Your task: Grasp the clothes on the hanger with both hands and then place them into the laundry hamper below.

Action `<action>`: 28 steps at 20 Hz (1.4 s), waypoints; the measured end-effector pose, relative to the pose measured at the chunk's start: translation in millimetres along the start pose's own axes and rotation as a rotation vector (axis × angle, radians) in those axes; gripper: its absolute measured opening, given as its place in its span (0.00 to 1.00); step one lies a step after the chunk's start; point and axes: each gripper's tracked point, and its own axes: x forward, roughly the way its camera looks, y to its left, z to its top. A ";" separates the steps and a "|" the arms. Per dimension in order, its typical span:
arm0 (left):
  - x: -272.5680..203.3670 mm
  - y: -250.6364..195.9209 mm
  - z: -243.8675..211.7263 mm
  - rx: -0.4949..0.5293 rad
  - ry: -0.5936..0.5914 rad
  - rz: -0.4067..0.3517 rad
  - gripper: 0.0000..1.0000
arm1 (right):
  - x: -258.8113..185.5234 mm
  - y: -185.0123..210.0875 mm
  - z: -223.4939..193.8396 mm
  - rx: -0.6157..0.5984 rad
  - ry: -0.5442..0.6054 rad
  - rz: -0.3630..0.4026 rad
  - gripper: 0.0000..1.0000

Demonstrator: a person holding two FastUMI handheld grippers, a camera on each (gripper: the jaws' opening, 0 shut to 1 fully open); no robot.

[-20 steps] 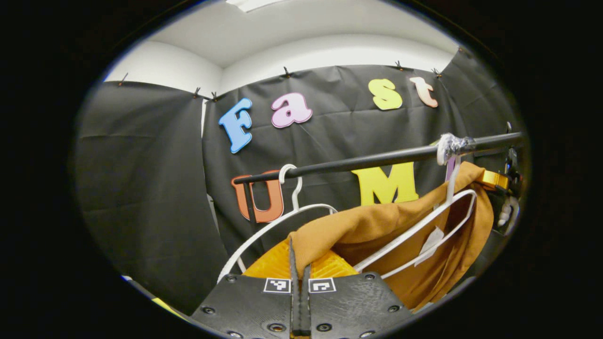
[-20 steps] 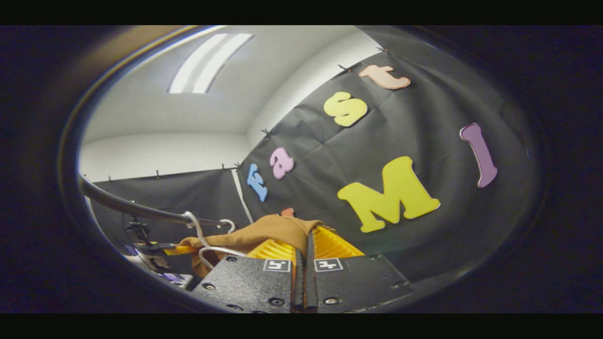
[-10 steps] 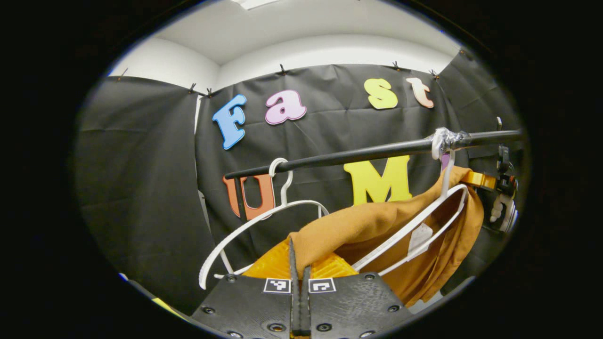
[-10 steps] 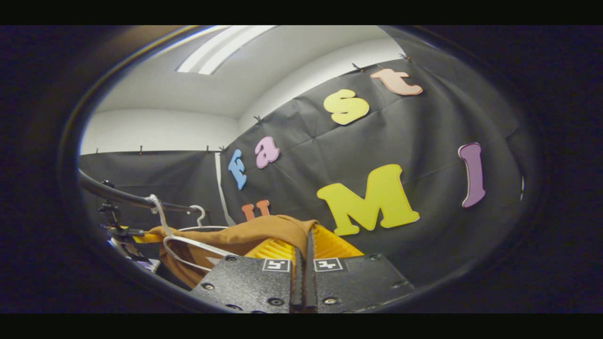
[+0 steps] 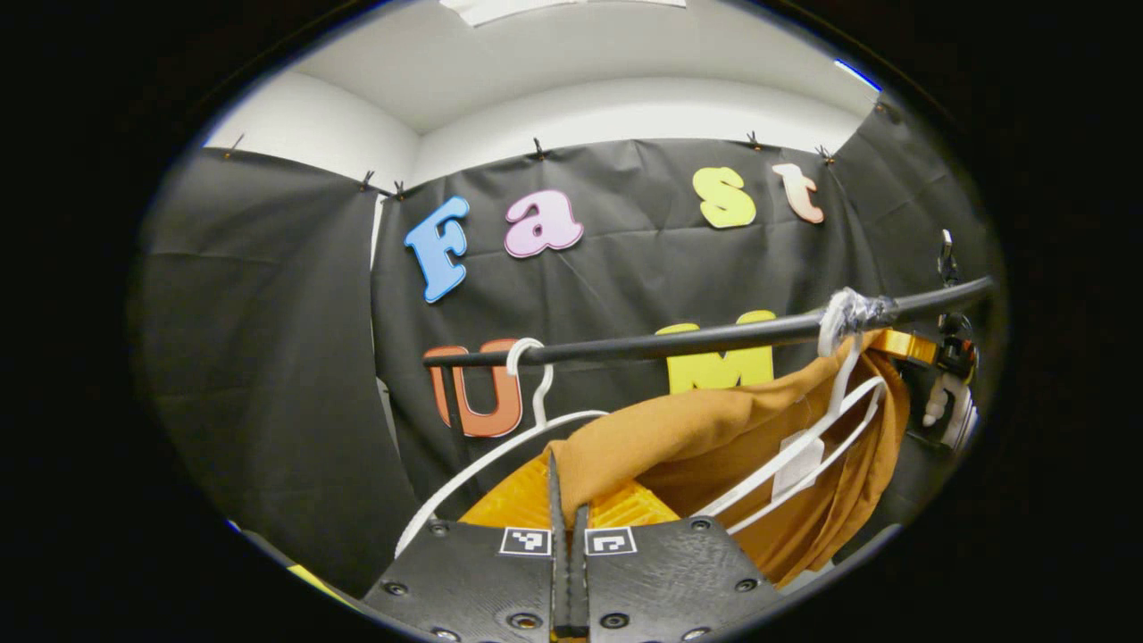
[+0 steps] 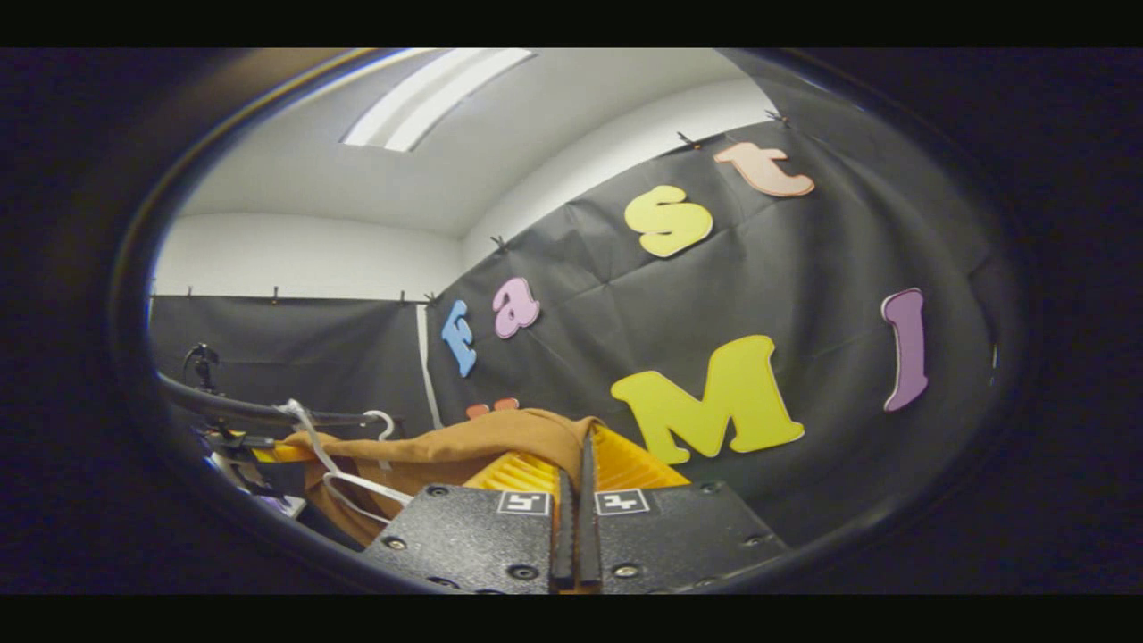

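A brown garment (image 5: 714, 438) stretches between my two grippers, still draped on a white hanger (image 5: 830, 429) that hooks on the black rail (image 5: 679, 339). In the left gripper view my left gripper (image 5: 566, 487) is shut on one edge of the cloth. Far to the right of it the right gripper (image 5: 933, 357) shows beside the rail, with a hand behind it. In the right gripper view my right gripper (image 6: 576, 469) is shut on the garment (image 6: 464, 446), which runs off left toward the hanger (image 6: 357, 482) and rail (image 6: 250, 411).
A second, bare white hanger (image 5: 500, 438) hangs on the rail to the left of the garment. The rail's upright post (image 5: 451, 402) stands at its left end. The black cloth wall (image 5: 268, 357) lies close behind.
Both grippers have dropped a little with the cloth still pinched: the rail now sits lower in the left gripper view and nearer the garment. The bare hanger has swung.
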 end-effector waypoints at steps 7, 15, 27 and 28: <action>5.4 -14.3 4.9 0.027 -0.006 -0.030 0.00 | 7.8 -18.3 15.5 -0.140 0.001 -0.076 0.05; 15.9 2.7 -14.6 -0.029 0.028 -0.069 0.00 | 28.6 -10.5 -46.0 0.096 0.211 0.116 0.05; 14.4 14.2 -102.8 -0.134 0.179 -0.131 0.00 | 35.0 -25.4 -194.3 0.608 0.514 0.186 0.04; 10.1 18.4 -111.4 -0.146 0.185 -0.122 0.00 | 31.5 -19.8 -198.8 0.597 0.521 0.189 0.05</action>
